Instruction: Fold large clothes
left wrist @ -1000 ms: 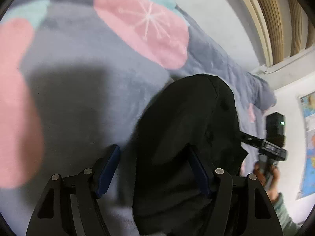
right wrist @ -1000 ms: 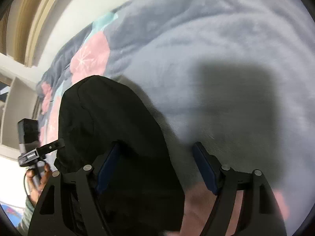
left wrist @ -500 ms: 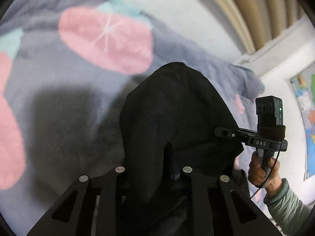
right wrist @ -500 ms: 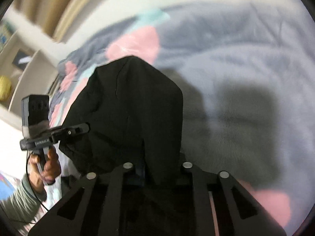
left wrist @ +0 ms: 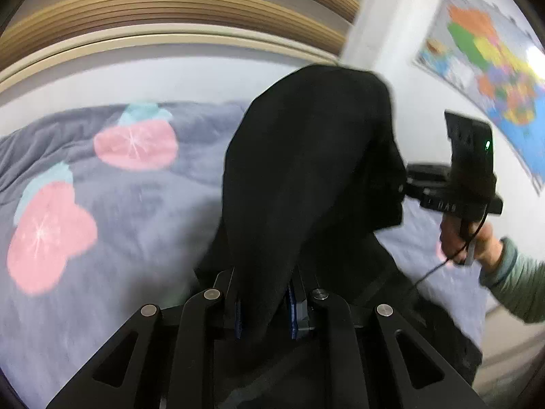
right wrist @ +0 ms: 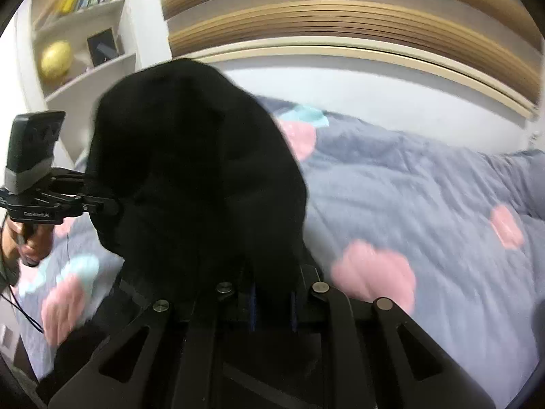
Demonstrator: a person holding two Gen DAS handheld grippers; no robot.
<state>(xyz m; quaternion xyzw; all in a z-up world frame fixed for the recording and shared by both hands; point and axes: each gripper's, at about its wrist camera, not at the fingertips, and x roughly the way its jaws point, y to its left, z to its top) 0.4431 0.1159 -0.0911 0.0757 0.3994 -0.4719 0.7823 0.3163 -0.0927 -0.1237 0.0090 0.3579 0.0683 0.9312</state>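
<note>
Lifted since earlier off fleecy blanket [left wrist: 143,225]: soft, seemingly knit black garment [left wrist: 306,170], both grippers clamped on it.

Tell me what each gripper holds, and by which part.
Both the left gripper and right gripper pinch folds of the black garment; which part cannot be told.

A bed carries everything here, spread with a grey fleece blanket [right wrist: 425,204] printed with pink strawberries topped in teal. The lower part of a black garment [left wrist: 442,334] trails onto the blanket near its front edge; the rest rises off it.
</note>
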